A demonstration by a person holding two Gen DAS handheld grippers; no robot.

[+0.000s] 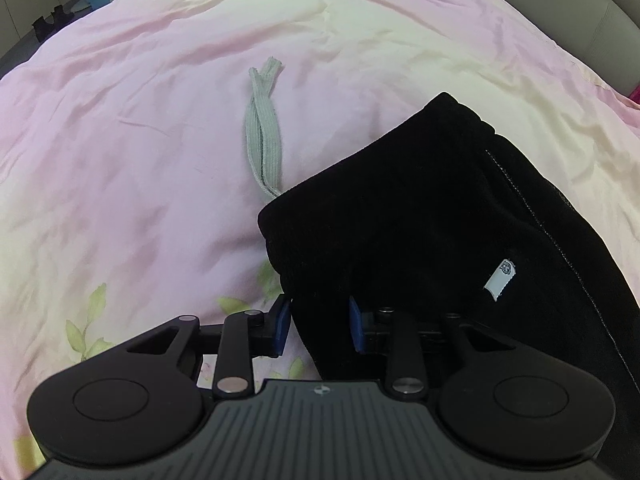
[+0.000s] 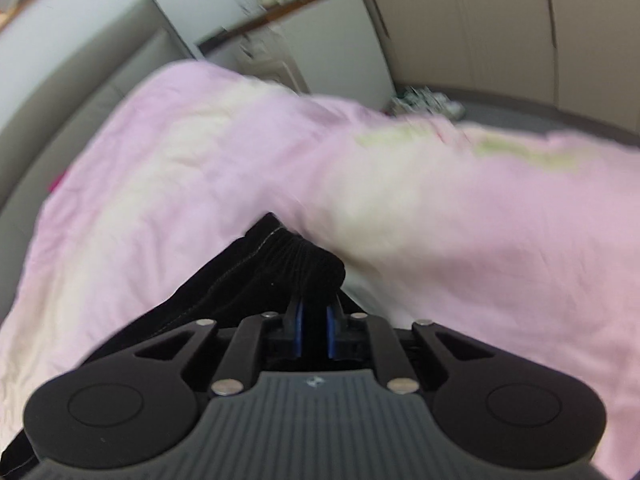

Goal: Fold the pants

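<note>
Left tongs (image 1: 320, 326) clamp a bunched edge of the black pants (image 1: 400, 208); right tongs (image 2: 315, 330) pinch the ribbed waistband (image 2: 304, 256). Pants lie on the pink bed quilt (image 1: 140, 140), drawstring (image 1: 262, 132) trailing; folding looks barely begun, halves unaligned.

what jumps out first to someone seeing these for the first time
The black pants stand out, dark on a pink quilt, low and right in the left view. A grey drawstring trails from them across the quilt. In the right view the right gripper pinches their gathered waistband.
</note>
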